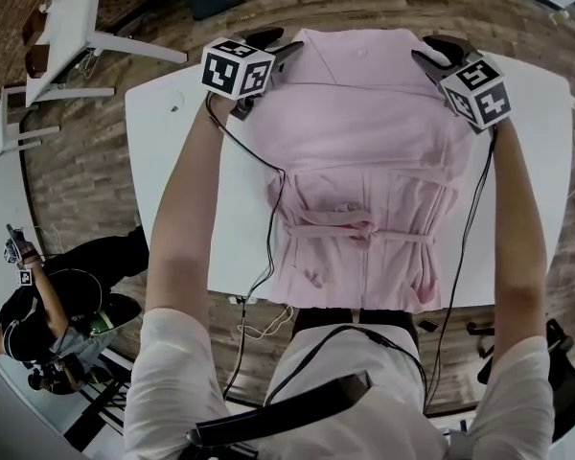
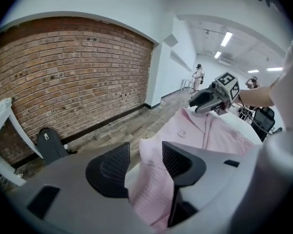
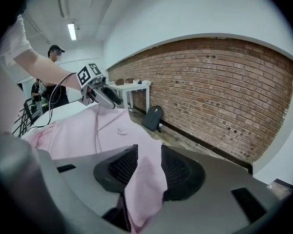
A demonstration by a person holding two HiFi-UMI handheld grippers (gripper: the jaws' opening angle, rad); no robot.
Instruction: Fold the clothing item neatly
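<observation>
The left tongs (image 2: 145, 151) stand apart, with the far left corner of the pink garment (image 1: 364, 151) lying loose between them, not pinched. The right tongs (image 3: 149, 152) are apart too, less widely, and the far right corner drapes through the gap without being squeezed. The garment lies spread flat on the white tabletop (image 1: 172, 132), its far edge at the tabletop's far side and its near hem hanging just over the near edge. A tied belt (image 1: 356, 228) of the same pink crosses its middle, with creases around it. Both tongs point away from the person and slant down at the two far corners. Beyond the tabletop are a wooden floor (image 1: 96, 190), a brick wall (image 2: 68, 77) and a dark bag (image 2: 50, 144) leaning against it.
</observation>
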